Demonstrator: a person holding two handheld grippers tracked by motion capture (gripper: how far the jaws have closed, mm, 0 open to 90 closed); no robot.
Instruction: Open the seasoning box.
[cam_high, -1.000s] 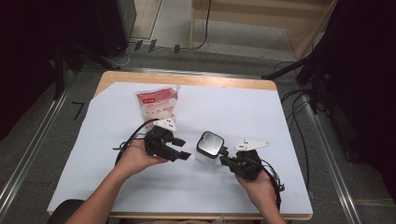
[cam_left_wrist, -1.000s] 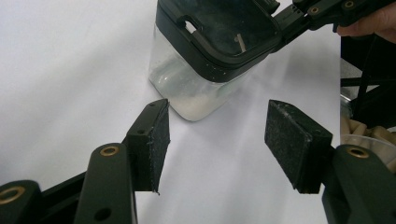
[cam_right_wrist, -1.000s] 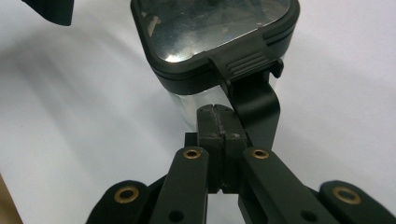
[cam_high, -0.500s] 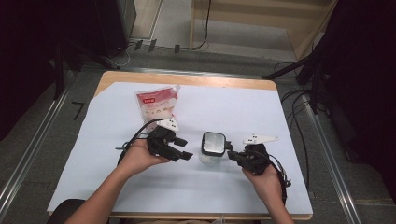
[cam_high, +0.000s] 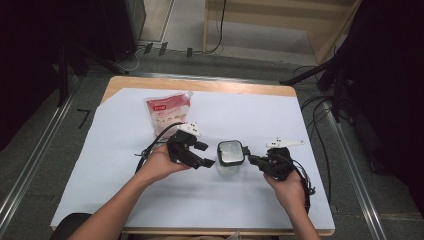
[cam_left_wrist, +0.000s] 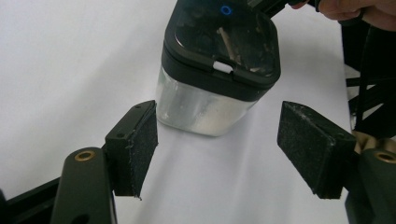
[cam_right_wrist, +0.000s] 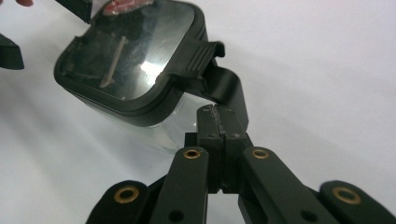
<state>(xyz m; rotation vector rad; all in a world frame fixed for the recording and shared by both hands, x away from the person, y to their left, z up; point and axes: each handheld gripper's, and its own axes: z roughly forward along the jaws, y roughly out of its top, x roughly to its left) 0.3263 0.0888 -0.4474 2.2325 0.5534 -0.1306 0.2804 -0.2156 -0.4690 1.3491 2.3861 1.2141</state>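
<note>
Left tongs (cam_left_wrist: 217, 154) just widened, nothing between pads; jar (cam_high: 229, 156) nudged right. Right tongs (cam_right_wrist: 219, 122) clamped on latch (cam_right_wrist: 224, 91). Risk: pull tips jar.

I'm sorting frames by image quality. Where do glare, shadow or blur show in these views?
Right gripper view: a bright glare patch sits on the container's lid, and the near jaws look soft. Left gripper view: the container is sharp, with a soft shadow on the white sheet. High view: the table is evenly lit, its surroundings dark.
</note>
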